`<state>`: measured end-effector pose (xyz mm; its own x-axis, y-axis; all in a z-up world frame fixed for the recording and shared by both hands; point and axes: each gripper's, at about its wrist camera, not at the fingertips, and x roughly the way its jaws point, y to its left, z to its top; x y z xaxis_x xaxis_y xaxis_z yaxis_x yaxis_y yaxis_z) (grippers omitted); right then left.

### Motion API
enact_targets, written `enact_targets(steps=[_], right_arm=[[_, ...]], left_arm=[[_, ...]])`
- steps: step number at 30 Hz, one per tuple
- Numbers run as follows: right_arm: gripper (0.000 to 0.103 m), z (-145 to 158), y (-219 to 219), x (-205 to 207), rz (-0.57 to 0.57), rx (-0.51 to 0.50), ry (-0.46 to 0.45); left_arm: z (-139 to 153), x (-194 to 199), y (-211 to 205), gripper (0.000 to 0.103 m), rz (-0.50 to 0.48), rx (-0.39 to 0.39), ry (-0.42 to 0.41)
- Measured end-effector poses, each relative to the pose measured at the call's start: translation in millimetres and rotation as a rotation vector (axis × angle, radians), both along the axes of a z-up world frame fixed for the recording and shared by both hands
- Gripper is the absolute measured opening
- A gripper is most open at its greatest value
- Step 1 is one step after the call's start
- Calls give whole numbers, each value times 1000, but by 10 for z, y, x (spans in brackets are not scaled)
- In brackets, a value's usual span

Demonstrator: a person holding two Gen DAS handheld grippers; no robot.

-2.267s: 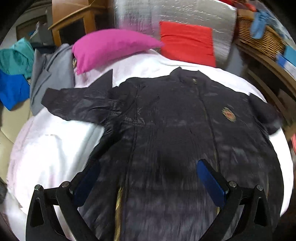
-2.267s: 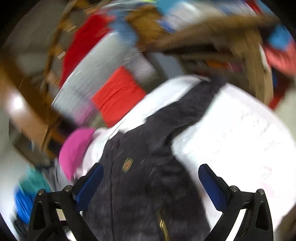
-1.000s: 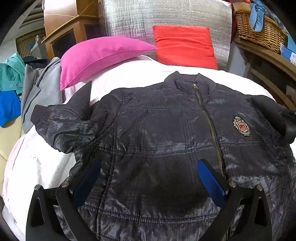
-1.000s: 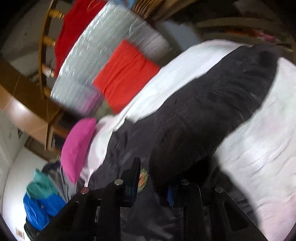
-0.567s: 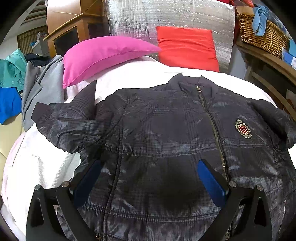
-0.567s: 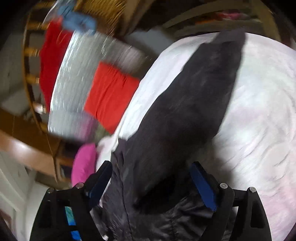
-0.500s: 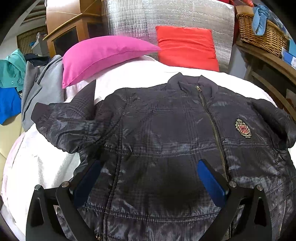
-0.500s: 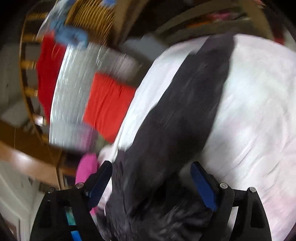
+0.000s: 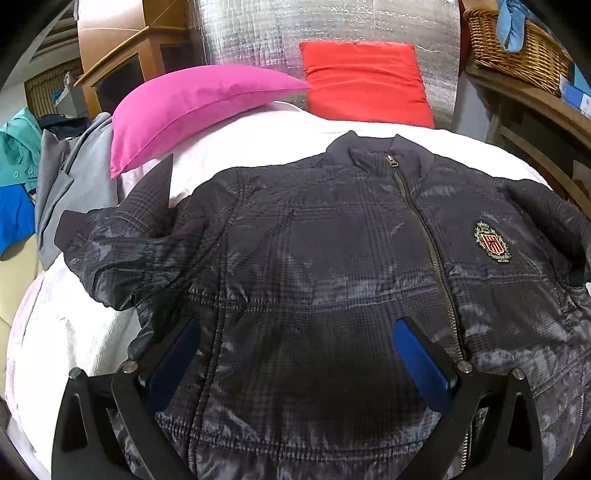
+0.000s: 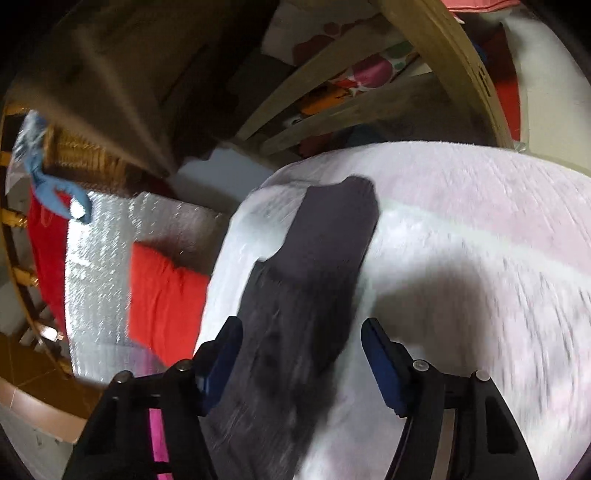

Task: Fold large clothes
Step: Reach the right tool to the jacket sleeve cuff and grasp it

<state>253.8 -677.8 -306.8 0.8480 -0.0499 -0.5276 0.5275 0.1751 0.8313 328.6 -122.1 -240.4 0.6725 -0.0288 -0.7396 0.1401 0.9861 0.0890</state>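
A dark quilted jacket [image 9: 314, 240], zipped, with a crest badge on its chest, lies face up on the white bed cover [image 9: 258, 140]. My left gripper [image 9: 295, 354] hangs open over its lower front, nothing between the pads. In the right wrist view the jacket's right sleeve [image 10: 325, 240] stretches flat across the cover [image 10: 480, 240], cuff at the far end. My right gripper [image 10: 301, 350] straddles this sleeve partway along. Its jaws are closing, with the sleeve between them and a gap still showing at the right pad. The view is blurred by motion.
A pink pillow [image 9: 192, 99] and a red cushion [image 9: 365, 81] lean on a silver foil mat [image 9: 314, 26] at the bed's head. Grey and blue garments [image 9: 74, 177] are piled at the left. A wicker basket [image 9: 517, 40] sits on wooden shelving at the right [image 10: 443, 48].
My right gripper let go of the sleeve, spread wide, rolled and slid along the sleeve toward the cuff; its jaws now stand narrower. The left gripper and jacket body stayed still.
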Motion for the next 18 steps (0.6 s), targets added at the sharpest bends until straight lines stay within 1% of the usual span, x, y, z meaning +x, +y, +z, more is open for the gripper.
enact_targets(steps=[2, 5, 6, 7, 9, 12, 15, 18], right_arm=[[70, -1, -71, 59, -15, -19, 1], [69, 50, -128, 260, 8, -83, 44], [65, 37, -134, 288, 9, -98, 58], [52, 27, -129, 333, 8, -124, 79], [38, -3, -128, 389, 23, -163, 115], [30, 42, -77, 398, 31, -205, 135], [28, 137, 26, 298, 38, -227, 122], [28, 364, 224, 208, 64, -249, 61]], left_arm=[[-8, 3, -8, 103, -3, 4, -1], [-20, 4, -28, 103, -13, 14, -4], [-26, 6, -35, 103, -17, 20, -4], [-31, 8, -41, 103, -19, 24, -5], [-37, 14, -45, 103, -22, 30, -3], [-17, 18, -35, 103, -20, 26, -6], [44, -7, -5, 103, -17, 11, -16], [126, -54, 32, 103, -17, -9, -31]])
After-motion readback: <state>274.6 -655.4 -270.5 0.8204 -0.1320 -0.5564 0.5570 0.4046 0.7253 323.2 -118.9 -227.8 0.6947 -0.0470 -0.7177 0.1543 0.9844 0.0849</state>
